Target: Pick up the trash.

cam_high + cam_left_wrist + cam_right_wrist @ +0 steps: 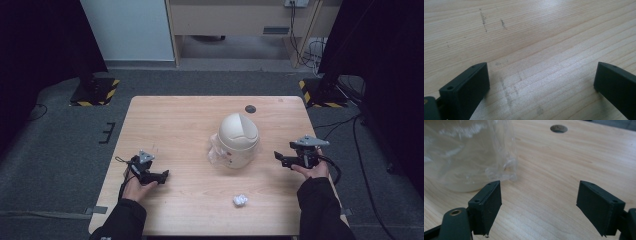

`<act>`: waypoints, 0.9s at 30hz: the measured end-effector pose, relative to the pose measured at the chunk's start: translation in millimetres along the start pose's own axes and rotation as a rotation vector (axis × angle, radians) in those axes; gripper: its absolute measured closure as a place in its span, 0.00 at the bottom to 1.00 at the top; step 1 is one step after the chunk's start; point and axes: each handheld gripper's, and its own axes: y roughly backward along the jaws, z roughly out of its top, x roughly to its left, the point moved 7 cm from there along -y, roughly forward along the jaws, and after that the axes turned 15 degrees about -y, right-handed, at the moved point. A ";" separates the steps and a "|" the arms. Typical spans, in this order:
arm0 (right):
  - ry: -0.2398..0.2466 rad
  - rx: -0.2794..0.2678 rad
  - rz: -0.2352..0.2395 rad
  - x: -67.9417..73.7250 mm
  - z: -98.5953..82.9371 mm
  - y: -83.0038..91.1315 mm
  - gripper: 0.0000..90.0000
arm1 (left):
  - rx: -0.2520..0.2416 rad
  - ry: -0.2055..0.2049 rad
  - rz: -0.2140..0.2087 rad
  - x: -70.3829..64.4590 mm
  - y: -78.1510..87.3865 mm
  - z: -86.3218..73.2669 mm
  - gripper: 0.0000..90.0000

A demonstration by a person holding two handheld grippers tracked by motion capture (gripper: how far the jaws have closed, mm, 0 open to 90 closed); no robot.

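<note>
On table (180,125): cream domed bin (238,139), clear liner; both grippers' jaws spread, empty.

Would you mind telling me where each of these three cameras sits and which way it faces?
High view: above the person's side, looking forward and down on the table; both forearms, left gripper and right gripper show.
Left gripper view: rides the left gripper, facing bare wood between open jaws.
Right gripper view: rides the right gripper, jaws open, facing the plastic-wrapped white bin and table hole.
Shared: high and right gripper views both show bin and hole.
</note>
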 end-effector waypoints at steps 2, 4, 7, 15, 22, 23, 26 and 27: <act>-0.001 -0.026 0.007 1.7 5.7 4.4 0.22 | 0.000 -0.002 -0.002 -0.4 0.0 0.1 0.00; -0.008 -0.045 0.014 3.6 11.0 8.8 0.22 | 0.000 -0.003 -0.003 -0.4 0.0 0.1 0.00; -0.006 -0.072 0.023 5.3 18.9 14.6 0.22 | 0.000 -0.002 -0.003 -0.4 0.0 0.1 0.00; -0.017 -0.143 0.056 14.7 38.9 29.8 0.22 | 0.000 -0.002 -0.003 -0.4 0.0 0.1 0.00; 0.003 -0.184 0.092 28.6 55.1 41.6 0.22 | 0.000 -0.002 -0.003 -0.4 0.0 0.1 0.00; 0.006 -0.184 0.098 31.0 56.6 42.7 0.22 | 0.000 -0.002 -0.003 -0.4 0.0 0.1 0.00; 0.013 -0.191 0.108 35.4 59.8 44.5 0.22 | 0.000 -0.002 -0.003 -0.4 0.0 0.1 0.00; 0.025 -0.196 0.115 39.2 62.7 46.2 0.22 | 0.000 -0.003 -0.003 -0.4 0.0 0.1 0.00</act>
